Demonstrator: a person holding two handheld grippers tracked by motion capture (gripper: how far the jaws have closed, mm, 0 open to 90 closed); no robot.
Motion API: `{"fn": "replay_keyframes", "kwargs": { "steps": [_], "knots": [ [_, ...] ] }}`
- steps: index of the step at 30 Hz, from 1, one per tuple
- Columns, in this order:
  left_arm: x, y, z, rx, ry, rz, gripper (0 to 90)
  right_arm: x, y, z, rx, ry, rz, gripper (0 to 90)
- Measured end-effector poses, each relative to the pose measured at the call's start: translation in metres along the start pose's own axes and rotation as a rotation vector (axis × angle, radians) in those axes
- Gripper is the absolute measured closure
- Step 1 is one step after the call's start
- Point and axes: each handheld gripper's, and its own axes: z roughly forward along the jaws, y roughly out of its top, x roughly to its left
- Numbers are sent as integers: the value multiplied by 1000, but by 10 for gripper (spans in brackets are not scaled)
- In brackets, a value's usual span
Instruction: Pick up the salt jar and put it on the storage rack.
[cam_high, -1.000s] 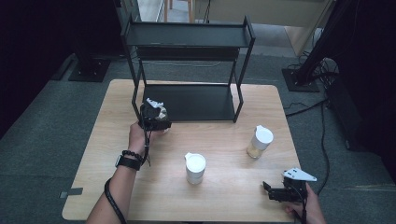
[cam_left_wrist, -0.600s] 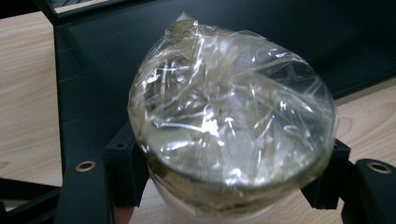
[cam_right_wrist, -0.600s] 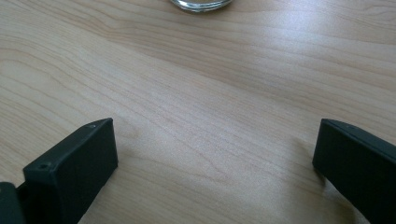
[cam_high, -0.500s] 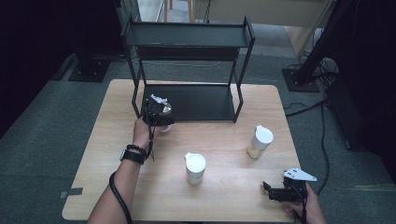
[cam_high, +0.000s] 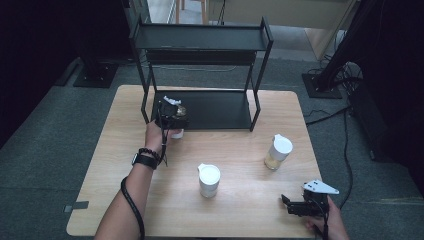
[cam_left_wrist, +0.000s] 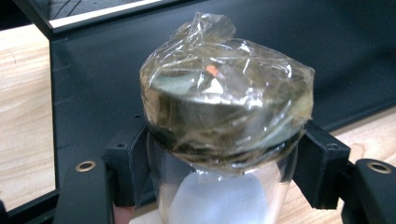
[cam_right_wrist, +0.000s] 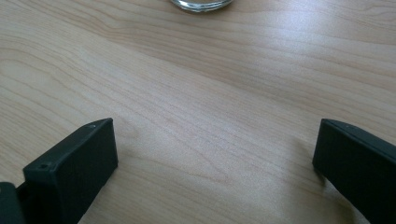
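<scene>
Two tongs work here: our left tongs (cam_left_wrist: 219, 186) clamp a film-capped jar (cam_left_wrist: 224, 121) at the black rack's (cam_high: 200, 107) front edge, while our right tongs (cam_right_wrist: 215, 154) gape empty near the table's (cam_high: 240, 165) near-right corner. The slick glass could slip from our grip.

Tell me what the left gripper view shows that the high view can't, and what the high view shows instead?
The left gripper view shows, close up, the crinkled plastic wrap over the lid of the jar, with both black jaws pressed against the jar's clear sides.

The high view shows the whole table, the two white-lidded jars standing apart on it, and the right gripper resting open near the table's front edge.

Both show the left gripper holding that jar at the front edge of the black shelf.
</scene>
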Motion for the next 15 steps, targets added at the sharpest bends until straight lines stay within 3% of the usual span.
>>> {"fn": "replay_keyframes", "kwargs": {
  "steps": [15],
  "knots": [
    [14,18,12,-10,32,-28,308,0,0,0,0,1,0,0]
  ]
}}
